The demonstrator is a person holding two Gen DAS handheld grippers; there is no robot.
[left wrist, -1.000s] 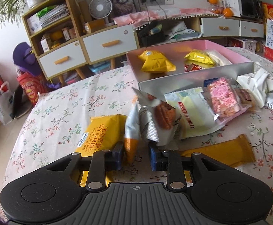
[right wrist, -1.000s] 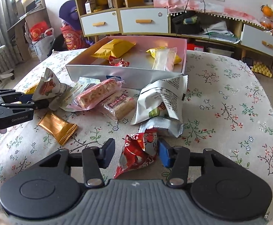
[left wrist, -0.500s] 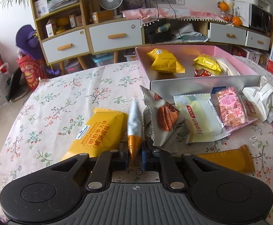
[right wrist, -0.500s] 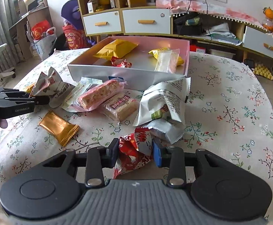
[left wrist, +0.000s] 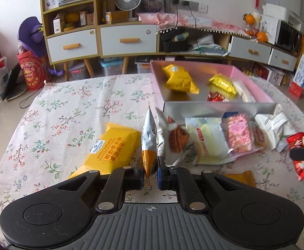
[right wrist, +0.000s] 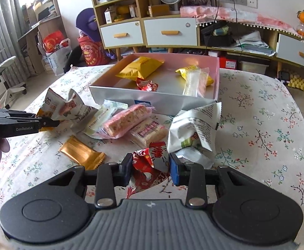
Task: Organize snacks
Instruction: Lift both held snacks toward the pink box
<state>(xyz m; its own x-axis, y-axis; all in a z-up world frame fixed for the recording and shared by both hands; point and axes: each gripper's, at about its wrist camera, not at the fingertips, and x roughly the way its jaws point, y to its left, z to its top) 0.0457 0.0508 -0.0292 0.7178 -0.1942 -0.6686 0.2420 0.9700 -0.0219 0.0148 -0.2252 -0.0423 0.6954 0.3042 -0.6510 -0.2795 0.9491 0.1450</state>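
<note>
Now your left gripper (left wrist: pixel 150 171) is pinched tight on the white and orange snack bag (left wrist: pixel 149 143), holding it up off the flowery tablecloth (left wrist: pixel 64 116). Your right gripper (right wrist: pixel 150 169) has just closed on the red wrapper (right wrist: pixel 149 164). Behind the pile, the pink box (right wrist: pixel 212 77) holds a big yellow bag (right wrist: pixel 139 66), a small yellow pack (right wrist: pixel 188 69), a clear pack (right wrist: pixel 193 82) and a red candy (right wrist: pixel 146 85)

Sitting at the far side of the worktop (right wrist: pixel 256 108): a box (right wrist: pixel 143 95) holding several snack packets (right wrist: pixel 140 66). Lying heaped just before its near wall: more packets (right wrist: pixel 129 120). Resting apart, nearer left: a flat bar (right wrist: pixel 82 153).
</note>
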